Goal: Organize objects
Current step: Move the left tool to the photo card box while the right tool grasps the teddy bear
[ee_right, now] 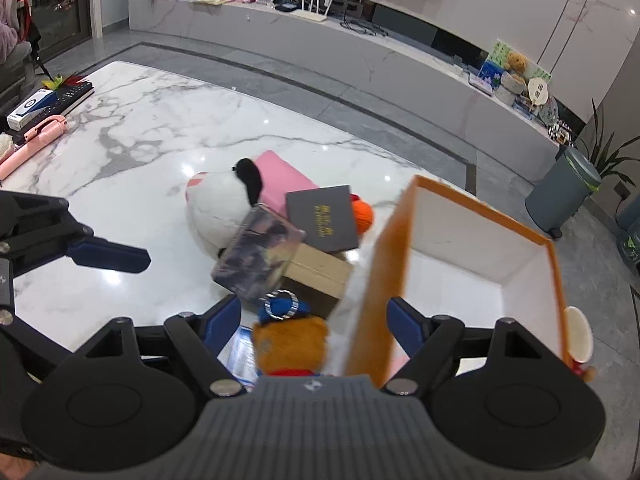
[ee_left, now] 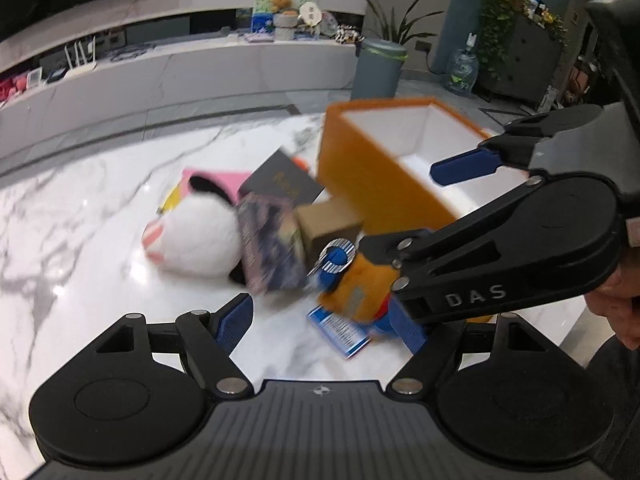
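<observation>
Orange box (ee_right: 472,248): one, open-topped with a white lining, standing tilted on the marble table (ee_right: 160,128) at the right of the clutter; in the left wrist view its near wall is blurred.
Right gripper (ee_right: 316,320): fingers spread wide, straddling the near orange wall of the box and a brown plush keychain (ee_right: 290,342) — whether either pad touches the wall cannot be told.
Left gripper (ee_left: 324,322): fingers apart, nothing between them, hovering over the table just short of the pile.
Plush keychain: one, with a blue cap and a silver ring (ee_left: 338,256) at its top, lying beside the box over a blue packet (ee_left: 340,330).
White plush (ee_right: 218,212): one, round, with a black ear, resting against a pink box (ee_right: 282,182).
Flat boxes: two — one dark grey with gold lettering (ee_right: 322,218), one with a purple printed cover (ee_right: 260,258), both leaning on the heap.
Cardboard box (ee_right: 318,274): one, brown, under the two flat boxes.
Orange ball (ee_right: 362,214): one, peeking out behind the grey box.
Table's far left edge: one pink handled object (ee_right: 34,142) and a black remote (ee_right: 72,94) beside a white-and-blue carton (ee_right: 30,108), well apart from the pile.
Floor: one grey bin (ee_right: 564,196) near a potted plant.
</observation>
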Demonstrator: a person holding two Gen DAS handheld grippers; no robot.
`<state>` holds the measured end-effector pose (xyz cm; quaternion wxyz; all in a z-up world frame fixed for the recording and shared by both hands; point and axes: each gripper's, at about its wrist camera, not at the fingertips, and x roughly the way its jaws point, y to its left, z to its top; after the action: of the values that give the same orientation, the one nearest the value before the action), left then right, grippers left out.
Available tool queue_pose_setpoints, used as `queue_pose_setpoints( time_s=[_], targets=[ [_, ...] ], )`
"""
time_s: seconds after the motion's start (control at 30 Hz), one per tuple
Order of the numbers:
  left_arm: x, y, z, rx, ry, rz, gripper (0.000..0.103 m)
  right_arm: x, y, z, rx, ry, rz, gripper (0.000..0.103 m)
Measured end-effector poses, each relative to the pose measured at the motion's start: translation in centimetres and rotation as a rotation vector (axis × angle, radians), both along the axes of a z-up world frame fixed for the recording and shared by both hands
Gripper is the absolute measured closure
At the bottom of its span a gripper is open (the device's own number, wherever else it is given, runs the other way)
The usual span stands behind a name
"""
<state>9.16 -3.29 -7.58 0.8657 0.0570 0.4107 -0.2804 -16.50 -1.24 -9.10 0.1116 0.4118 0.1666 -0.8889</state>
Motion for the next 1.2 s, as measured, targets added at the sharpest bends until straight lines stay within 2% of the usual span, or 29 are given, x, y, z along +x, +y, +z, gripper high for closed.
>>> queue_pose_setpoints(
  time_s=[0.13,0.23,0.43,0.57,0.67,0.73,0.83,0.9,1.0,1.03,1.1,1.13,1.2],
  targets=[
    [0.8,2.5,-3.5,0.031,0.036,0.031,0.013,0.7,-1.7,-2.8,-0.015,0.069,-0.018,0.022],
    [1.8,4.6,-5.3,0.006,0.059,0.06,0.013,1.0,-2.4,-5.0,-0.055,0.097,-0.052,0.022],
    [3.8,6.0,-7.3,-0.005,0.044,0.043,0.014,1.0,-2.3,-8.3,-0.101,0.137,-0.152,0.022],
    [5.4,6.3,-7.7,-0.043,0.048,0.019,0.014,1.6,-1.5,-9.5,-0.127,0.129,-0.161,0.022],
    [6.3,6.2,-7.5,-0.074,0.019,-0.014,0.014,2.5,-1.3,-10.3,-0.075,0.139,-0.139,0.023],
    [6.7,6.0,-7.1,-0.12,0.003,-0.029,0.014,3.0,-1.2,-10.8,-0.034,0.156,-0.127,0.03],
    [7.3,5.3,-7.0,-0.191,0.024,-0.036,0.014,3.2,-1.5,-11.6,0.032,0.194,-0.113,0.034],
    [7.7,4.5,-7.4,-0.184,0.05,-0.033,0.014,3.1,-1.9,-12.2,0.081,0.21,-0.1,0.034],
    [7.6,3.2,-7.9,-0.161,0.047,-0.04,0.014,3.0,-2.5,-13.1,0.174,0.236,-0.073,0.034],
    [7.7,2.9,-8.0,-0.154,0.041,-0.038,0.015,3.0,-2.6,-13.3,0.2,0.247,-0.069,0.034],
    [7.7,2.4,-8.1,-0.144,0.036,-0.019,0.026,3.0,-2.7,-13.9,0.248,0.252,-0.044,0.035],
    [7.8,2.2,-8.1,-0.144,0.041,-0.008,0.037,3.1,-2.8,-14.2,0.275,0.254,-0.034,0.035],
    [7.9,2.1,-8.2,-0.171,0.062,-0.001,0.047,3.1,-2.8,-14.5,0.289,0.244,-0.031,0.035]
  ],
)
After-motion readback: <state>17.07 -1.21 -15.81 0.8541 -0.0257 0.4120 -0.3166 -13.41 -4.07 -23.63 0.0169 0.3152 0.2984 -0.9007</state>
